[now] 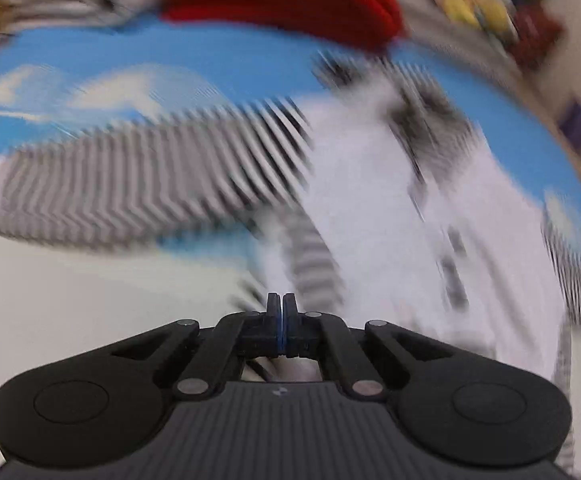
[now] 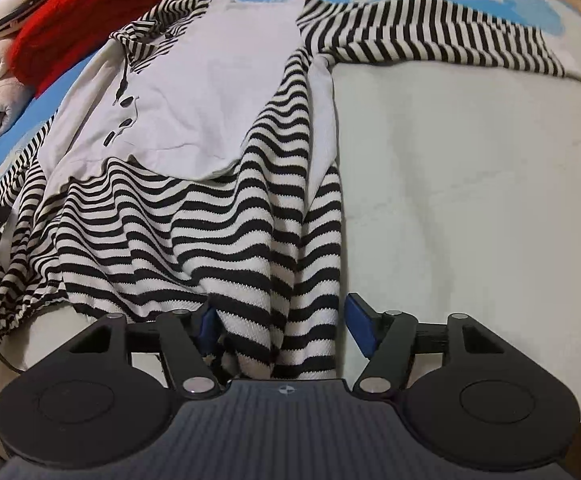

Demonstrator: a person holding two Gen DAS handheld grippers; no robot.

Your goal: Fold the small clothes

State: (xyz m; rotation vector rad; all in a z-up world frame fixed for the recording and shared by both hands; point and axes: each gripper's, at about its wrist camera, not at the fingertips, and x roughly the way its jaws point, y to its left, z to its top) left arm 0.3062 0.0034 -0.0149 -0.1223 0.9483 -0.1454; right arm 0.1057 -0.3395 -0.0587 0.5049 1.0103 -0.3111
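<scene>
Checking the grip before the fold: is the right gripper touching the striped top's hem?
Touching. In the right wrist view the striped top hem lies bunched between the open right gripper fingers, pressed against the left pad.

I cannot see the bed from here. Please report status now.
Left tool shut, view blurred. Right tool open, hem between fingers. Black-and-white striped knit top spread, unfolded. Red knit pile beside collar.

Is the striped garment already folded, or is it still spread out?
Mostly spread. The striped garment lies flat with one sleeve stretched out sideways; its hem lies between the open right tongs. The left tongs are shut.
</scene>
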